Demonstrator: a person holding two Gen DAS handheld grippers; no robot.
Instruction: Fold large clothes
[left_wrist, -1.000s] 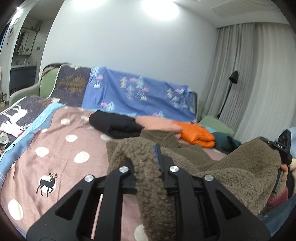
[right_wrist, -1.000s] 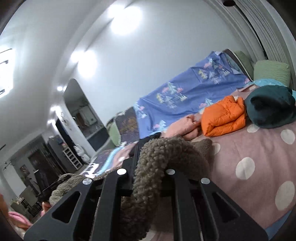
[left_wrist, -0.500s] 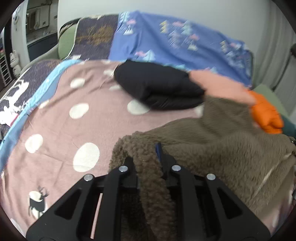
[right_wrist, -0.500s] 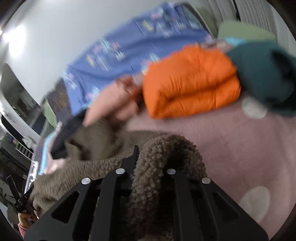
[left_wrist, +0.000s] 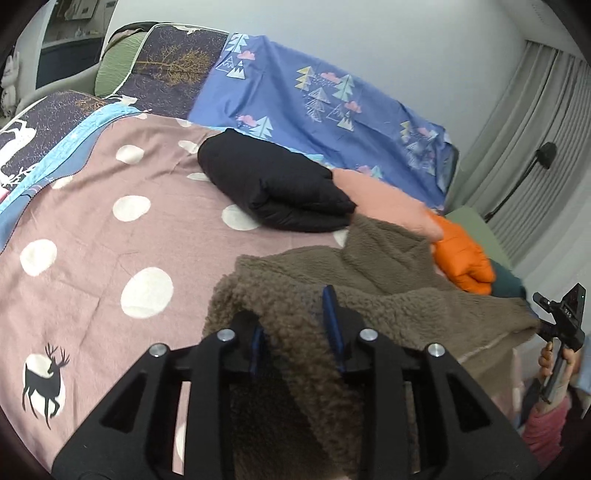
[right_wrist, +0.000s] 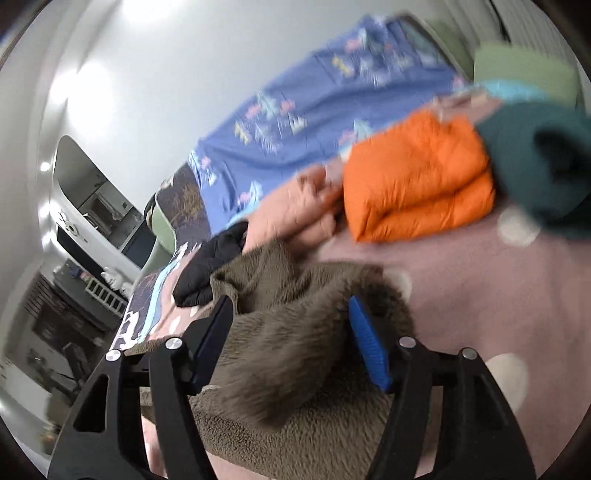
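Note:
A brown fleece garment (left_wrist: 373, 291) lies spread on the pink dotted bed cover (left_wrist: 110, 236). My left gripper (left_wrist: 293, 317) has its jaws parted, with a thick fold of the fleece still lying between them. My right gripper (right_wrist: 291, 325) is open wide, and the fleece (right_wrist: 280, 354) rests loose between its blue pads (right_wrist: 364, 336). In the left wrist view the right gripper (left_wrist: 561, 317) shows at the far right, at the fleece's other edge.
Folded clothes line the back of the bed: a black jacket (left_wrist: 273, 188), a pink piece (left_wrist: 384, 199), an orange puffer jacket (right_wrist: 417, 177) and a dark teal bundle (right_wrist: 535, 162). A blue patterned sheet (left_wrist: 314, 96) covers the headboard. Curtains and a floor lamp (left_wrist: 543, 155) stand at the right.
Both grippers lowered the fleece onto the bed and opened their jaws; the right opened wide, the left partly. The garment went from held up to lying on the cover.

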